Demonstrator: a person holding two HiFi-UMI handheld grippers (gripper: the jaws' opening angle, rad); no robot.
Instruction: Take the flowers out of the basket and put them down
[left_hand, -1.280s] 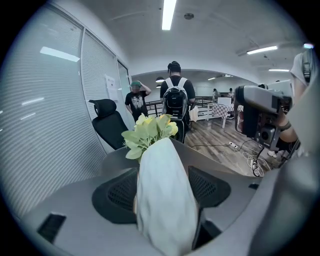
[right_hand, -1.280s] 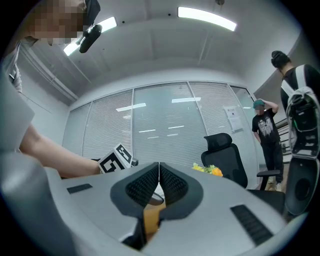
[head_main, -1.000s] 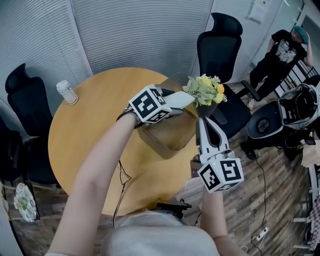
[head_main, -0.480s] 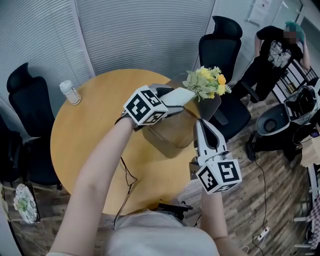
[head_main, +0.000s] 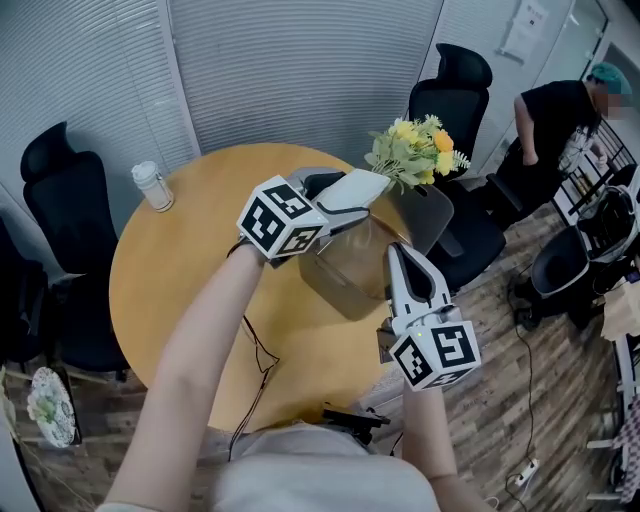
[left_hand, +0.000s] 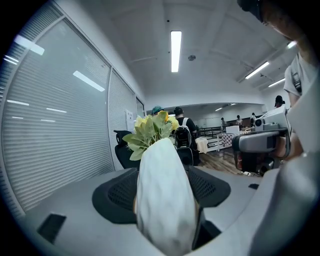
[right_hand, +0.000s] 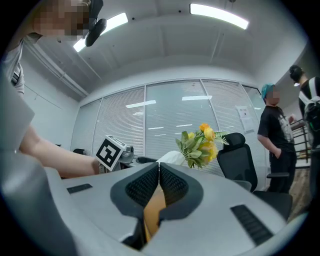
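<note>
A bunch of yellow flowers (head_main: 415, 150) with green leaves stands in a white textured vase (head_main: 352, 192). My left gripper (head_main: 345, 195) is shut on the vase and holds it tilted in the air, above the back rim of the translucent basket (head_main: 345, 275) on the round wooden table (head_main: 200, 240). In the left gripper view the vase (left_hand: 165, 200) fills the gap between the pads, with the flowers (left_hand: 150, 127) beyond it. My right gripper (head_main: 398, 255) is shut with its tip at the basket's right edge. In the right gripper view its pads (right_hand: 159, 167) meet, and the flowers (right_hand: 202, 142) show ahead.
A small white bottle (head_main: 153, 186) stands near the table's far left edge. Black office chairs stand at the left (head_main: 60, 200) and behind the table (head_main: 455, 95). A person in black (head_main: 560, 120) stands at the far right, beside other chairs.
My left gripper has lifted the vase and flowers higher above the basket. My right gripper stays shut at the basket's right edge. The person at the right has moved.
</note>
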